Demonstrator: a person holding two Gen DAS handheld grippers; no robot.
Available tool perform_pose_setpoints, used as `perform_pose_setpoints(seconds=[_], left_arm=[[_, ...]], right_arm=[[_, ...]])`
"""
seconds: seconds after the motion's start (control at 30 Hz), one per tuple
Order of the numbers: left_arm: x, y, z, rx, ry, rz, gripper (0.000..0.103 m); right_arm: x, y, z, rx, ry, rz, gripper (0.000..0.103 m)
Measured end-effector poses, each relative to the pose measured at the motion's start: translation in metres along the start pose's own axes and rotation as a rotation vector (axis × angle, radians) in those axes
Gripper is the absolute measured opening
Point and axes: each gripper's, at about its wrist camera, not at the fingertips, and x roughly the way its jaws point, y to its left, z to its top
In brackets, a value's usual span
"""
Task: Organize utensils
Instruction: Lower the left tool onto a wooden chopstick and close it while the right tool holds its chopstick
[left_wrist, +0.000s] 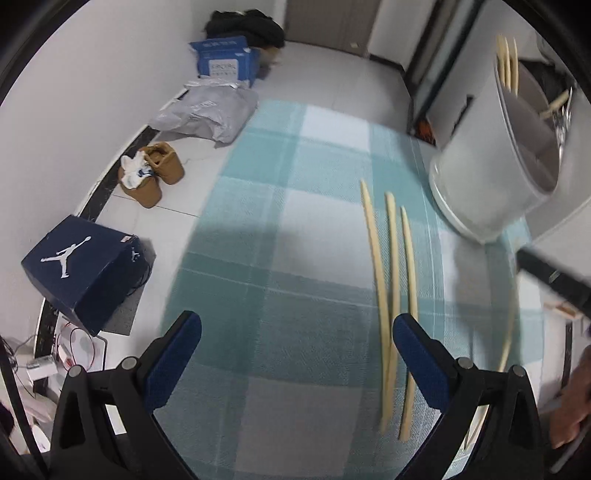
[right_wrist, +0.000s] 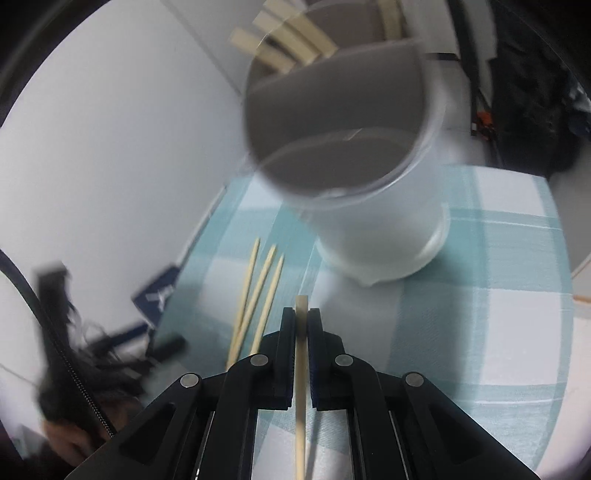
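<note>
Right wrist view: our right gripper (right_wrist: 302, 325) pinches one chopstick (right_wrist: 300, 406), axis toward twelve o'clock, where the holder (right_wrist: 388, 236) stands.

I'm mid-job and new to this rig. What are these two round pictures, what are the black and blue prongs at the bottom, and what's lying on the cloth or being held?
No robot arm is here: a person carries a two-finger gripper in each hand, and a fisheye camera on each looks forward along its fingers.

The left wrist view shows the left gripper, open and holding nothing, above a checked tablecloth. Three loose chopsticks lie on the cloth, beside a white utensil holder that already has chopsticks in it.

The right wrist view shows the right gripper shut on one chopstick, facing the same holder. Its near compartments look empty; the sticks stand in the far one.
</note>
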Motion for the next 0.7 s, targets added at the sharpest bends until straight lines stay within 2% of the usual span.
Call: perform_pose_setpoints(seconds=[0.13,0.23,0.37,0.53,0.7], left_arm=[[0.007,-0.003,0.003,-0.019,0.029,0.010,0.102],[0.014,-0.007,0.007,-0.018,0.046,0.050,0.102],[0.022,-0.009,0.009,-0.047,0.072,0.072,0.102],[0.026,-0.023,0.008,-0.004,0.077,0.144,0.102],[0.027,-0.025,0.012,-0.006,0.084,0.153,0.102]], right_arm=[[-0.023,-0.019,0.005,0.075,-0.050,0.073,0.005],[-0.041,-0.030,0.003,0.098,-0.099,0.102,0.005],[-0.059,-0.036,-0.001,0.092,-0.146,0.103,0.005],[-0.073,-0.042,-0.005,0.070,-0.172,0.094,0.005],[-0.081,-0.036,-0.012,0.051,-0.201,0.066,0.005]])
